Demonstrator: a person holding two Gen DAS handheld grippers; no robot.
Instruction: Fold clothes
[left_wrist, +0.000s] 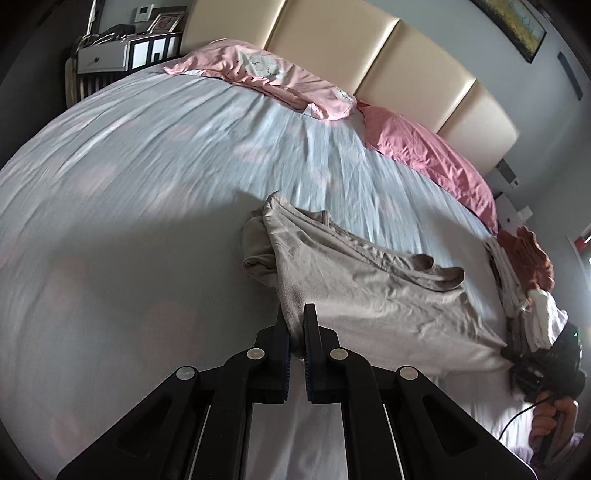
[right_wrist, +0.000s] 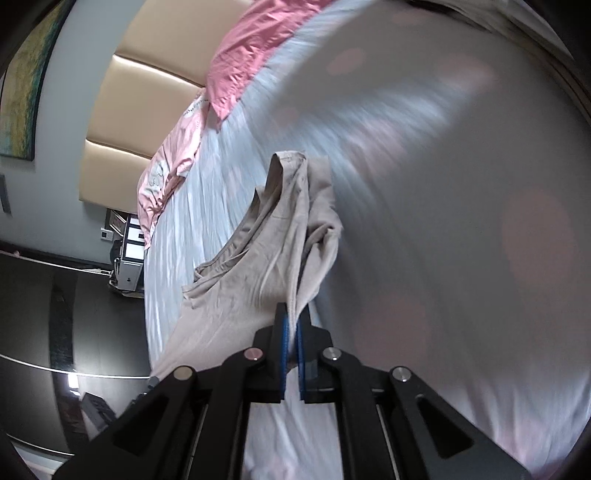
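A wide bed (left_wrist: 147, 177) covered by a pale sheet (right_wrist: 461, 184) with faint pink spots carries everything. Two pink pillows (left_wrist: 280, 79) lie along its far edge, against the padded cream headboard (left_wrist: 332, 40). On the sheet rests part of a beige garment (left_wrist: 369, 280) — and at the right edge, a heap of clothes (left_wrist: 524, 273), rust and white.

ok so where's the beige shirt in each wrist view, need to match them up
Left wrist view: the beige shirt spreads from centre to lower right, one edge pinched in the left gripper at bottom centre.
Right wrist view: the same shirt hangs at centre, running to lower left, its edge pinched in the right gripper.
Shared landmark: the pink pillows against the cream headboard.
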